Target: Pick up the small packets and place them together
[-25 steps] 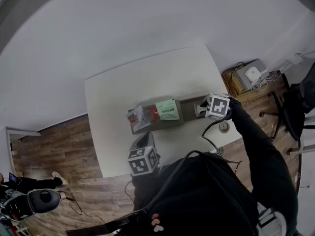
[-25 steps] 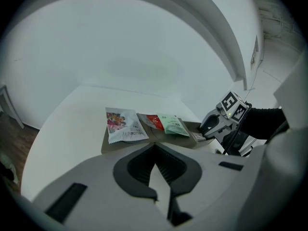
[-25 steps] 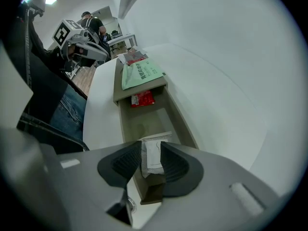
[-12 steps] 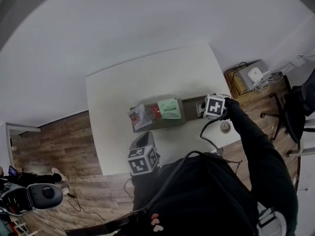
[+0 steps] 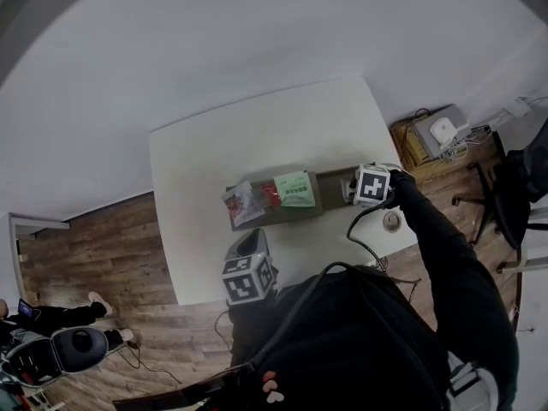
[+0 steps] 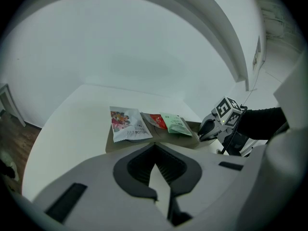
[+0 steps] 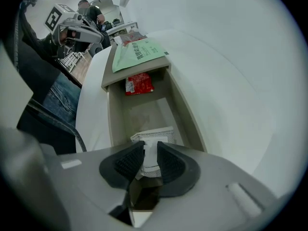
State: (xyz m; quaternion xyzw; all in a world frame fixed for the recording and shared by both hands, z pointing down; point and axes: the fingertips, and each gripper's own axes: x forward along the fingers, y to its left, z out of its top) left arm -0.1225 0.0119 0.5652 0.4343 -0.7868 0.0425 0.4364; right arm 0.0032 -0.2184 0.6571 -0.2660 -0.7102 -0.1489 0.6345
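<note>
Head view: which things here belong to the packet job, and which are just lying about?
Job: green packet, red packet, printed white packet, tan tray, small white packet between the right gripper's jaws, which have just been closing.
Lying about: round disc on the table, office chair, white device.

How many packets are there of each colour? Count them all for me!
white packet with a colourful picture: 1
red packet: 1
green packet: 1
plain white packet: 1
Total: 4 packets
</note>
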